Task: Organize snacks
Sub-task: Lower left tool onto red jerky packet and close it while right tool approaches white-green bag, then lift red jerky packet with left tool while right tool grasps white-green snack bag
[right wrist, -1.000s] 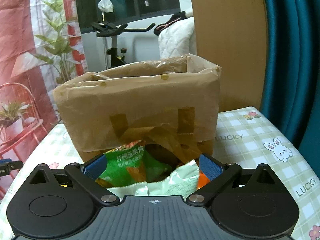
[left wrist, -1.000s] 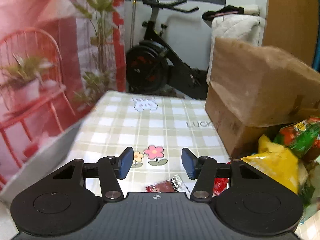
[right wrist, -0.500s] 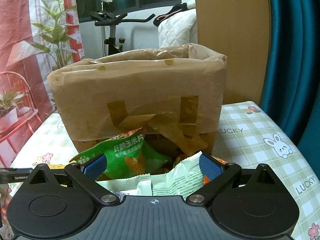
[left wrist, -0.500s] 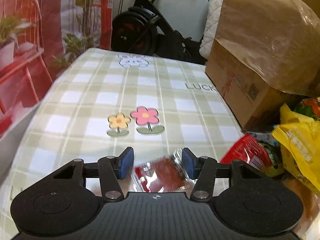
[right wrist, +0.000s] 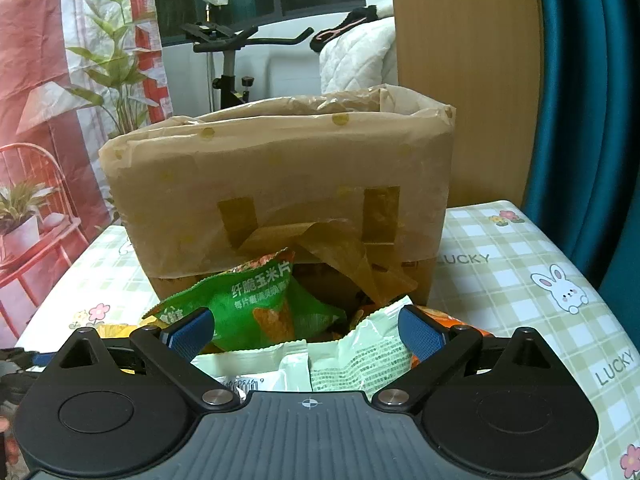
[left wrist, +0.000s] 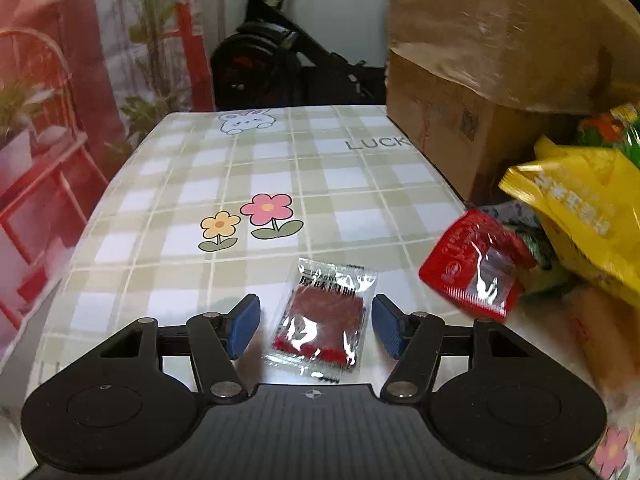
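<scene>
A small clear packet of red dried meat [left wrist: 323,322] lies flat on the checked tablecloth [left wrist: 280,176]. My left gripper [left wrist: 316,326] hangs low over it, its jaws opening, one blue pad on each side of the packet and neither touching it. To the right lie a red packet [left wrist: 476,266] and a yellow bag [left wrist: 580,208]. In the right wrist view my right gripper [right wrist: 306,330] stands open over a pale green bag [right wrist: 360,360], with a green corn-chip bag [right wrist: 264,300] just beyond. Neither pad presses on a bag.
A cardboard box lined with brown paper [right wrist: 280,184] [left wrist: 492,48] stands behind the snack pile. Bare tablecloth stretches left of the box. An exercise bike [left wrist: 276,64] and a red printed backdrop [left wrist: 60,120] lie past the table's far edge.
My left gripper came down toward the table and its jaws widened; the meat packet now lies sharp and full between the pads. The right gripper barely moved.
</scene>
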